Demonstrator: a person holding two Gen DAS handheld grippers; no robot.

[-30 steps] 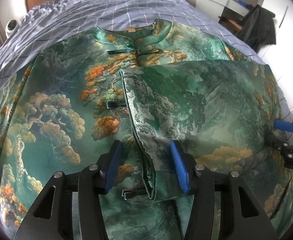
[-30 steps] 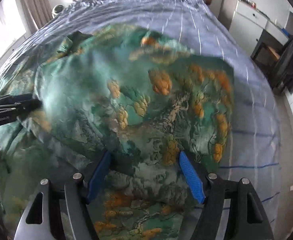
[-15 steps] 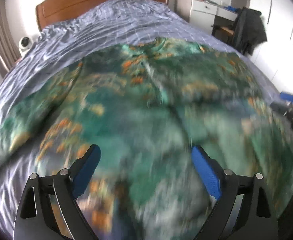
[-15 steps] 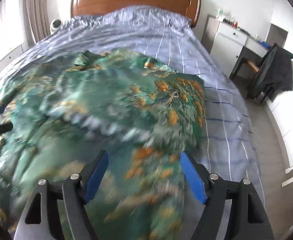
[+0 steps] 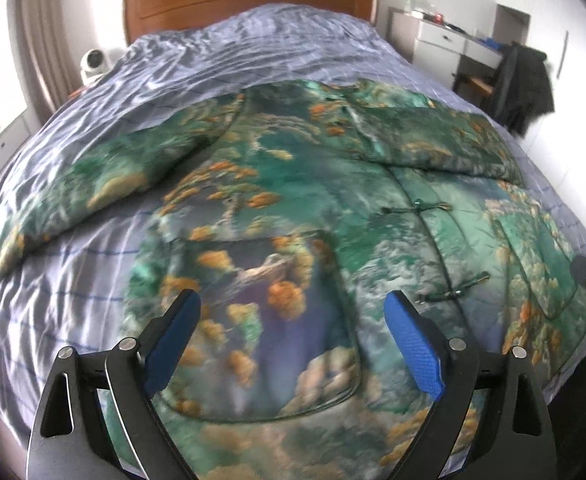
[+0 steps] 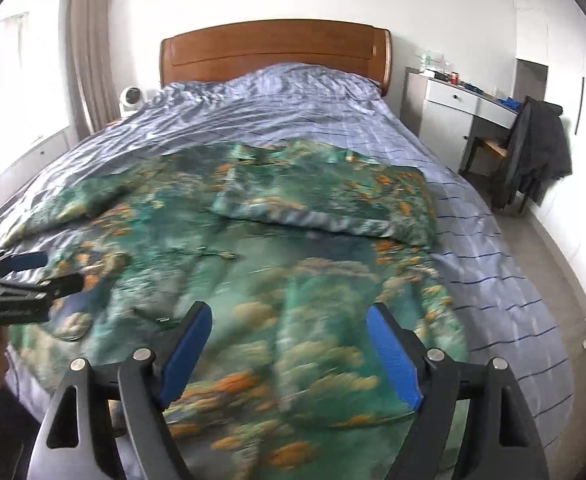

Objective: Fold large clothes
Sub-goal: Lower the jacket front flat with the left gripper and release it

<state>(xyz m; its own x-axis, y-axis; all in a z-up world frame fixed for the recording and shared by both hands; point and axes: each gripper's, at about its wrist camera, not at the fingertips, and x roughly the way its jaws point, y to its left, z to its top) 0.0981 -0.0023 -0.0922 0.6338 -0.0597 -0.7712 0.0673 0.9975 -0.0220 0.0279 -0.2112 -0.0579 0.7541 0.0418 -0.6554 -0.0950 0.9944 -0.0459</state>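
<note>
Both tools, left tool (image 5: 291,338) and right tool (image 6: 289,350), hang spread and empty. Beneath and ahead of them the green jacket (image 5: 333,208) lies on the bed (image 6: 293,112), one sleeve (image 6: 325,204) folded across.

Bright daylight enters from the curtained window (image 6: 21,80) on the left, blown out white. The green satin landscape-print jacket (image 6: 293,280) smears with motion blur; fisheye bending darkens every corner.

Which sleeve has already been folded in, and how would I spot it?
Find the bed with the wooden headboard; a green and orange jacket lies on it. The folded sleeve crosses the chest on the desk side, while the other sleeve lies spread out on the bedding.
</note>
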